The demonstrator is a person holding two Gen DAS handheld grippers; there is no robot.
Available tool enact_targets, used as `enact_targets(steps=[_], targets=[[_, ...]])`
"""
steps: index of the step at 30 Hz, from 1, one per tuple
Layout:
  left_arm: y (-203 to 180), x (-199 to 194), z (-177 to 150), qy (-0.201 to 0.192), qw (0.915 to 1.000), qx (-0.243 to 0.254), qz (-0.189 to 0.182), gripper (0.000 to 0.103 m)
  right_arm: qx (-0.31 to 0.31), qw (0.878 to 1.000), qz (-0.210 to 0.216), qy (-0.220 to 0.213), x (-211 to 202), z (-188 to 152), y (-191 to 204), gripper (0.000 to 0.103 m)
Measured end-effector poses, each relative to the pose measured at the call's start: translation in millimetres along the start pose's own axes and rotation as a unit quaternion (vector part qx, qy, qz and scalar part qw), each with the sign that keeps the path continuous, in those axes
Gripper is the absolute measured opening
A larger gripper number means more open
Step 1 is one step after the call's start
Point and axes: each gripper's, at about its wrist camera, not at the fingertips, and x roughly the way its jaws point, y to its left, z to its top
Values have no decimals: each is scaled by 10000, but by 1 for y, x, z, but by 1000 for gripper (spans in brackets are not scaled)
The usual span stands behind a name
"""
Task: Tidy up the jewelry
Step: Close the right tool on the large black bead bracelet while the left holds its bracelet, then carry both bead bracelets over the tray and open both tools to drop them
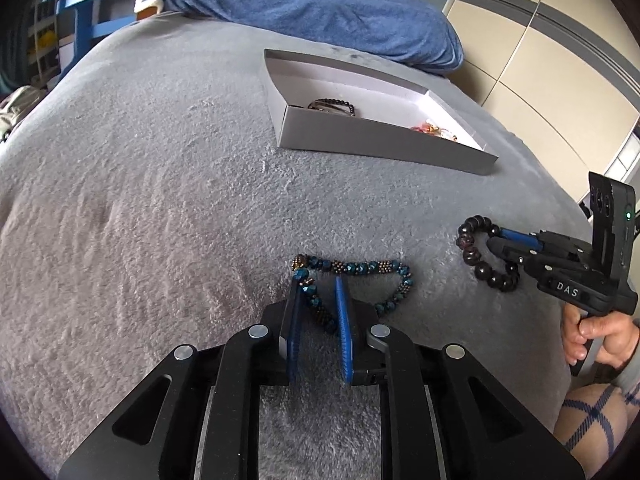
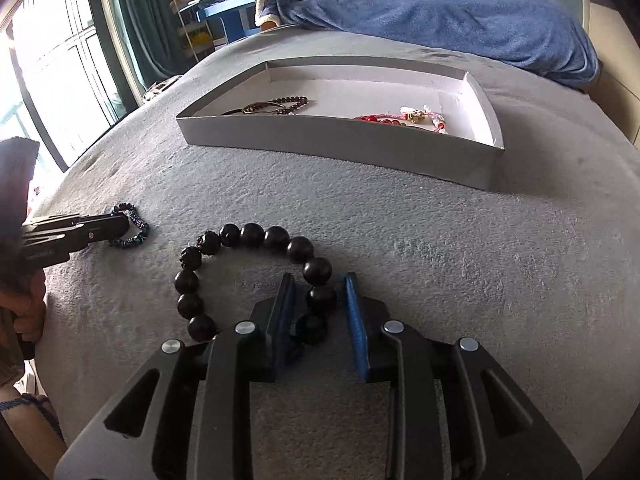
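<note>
Shallow grey cardboard box [image 2: 340,148] on grey blanket [image 2: 440,240], ahead of both claws: holds dark thin bead strands [image 2: 276,105] at left, red-and-pink bracelets [image 2: 404,118] at right. Left gripper [image 1: 318,284] spread, blue faceted bead bracelet [image 1: 360,270] strand between fingers. Right gripper [image 2: 318,282] spread, straddling dark wooden bead bracelet [image 2: 256,236] on blanket

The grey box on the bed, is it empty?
Not empty. The lidless grey box holds a dark bead bracelet at one end and red jewelry at the other.
</note>
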Motion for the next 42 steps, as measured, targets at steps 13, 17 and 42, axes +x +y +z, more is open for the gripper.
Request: enact_targets(steps=[13, 17, 42], targets=[[-16, 3, 3, 24, 9981, 376, 485, 17, -252, 9994, -248, 8, 1, -1, 9, 31], [-17, 3, 3, 26, 9976, 427, 544, 17, -289, 9991, -302, -7, 1, -1, 10, 30], [-67, -29, 38, -581, 9934, 989, 4, 8, -44, 9986, 277, -450, -33, 11, 4, 14]])
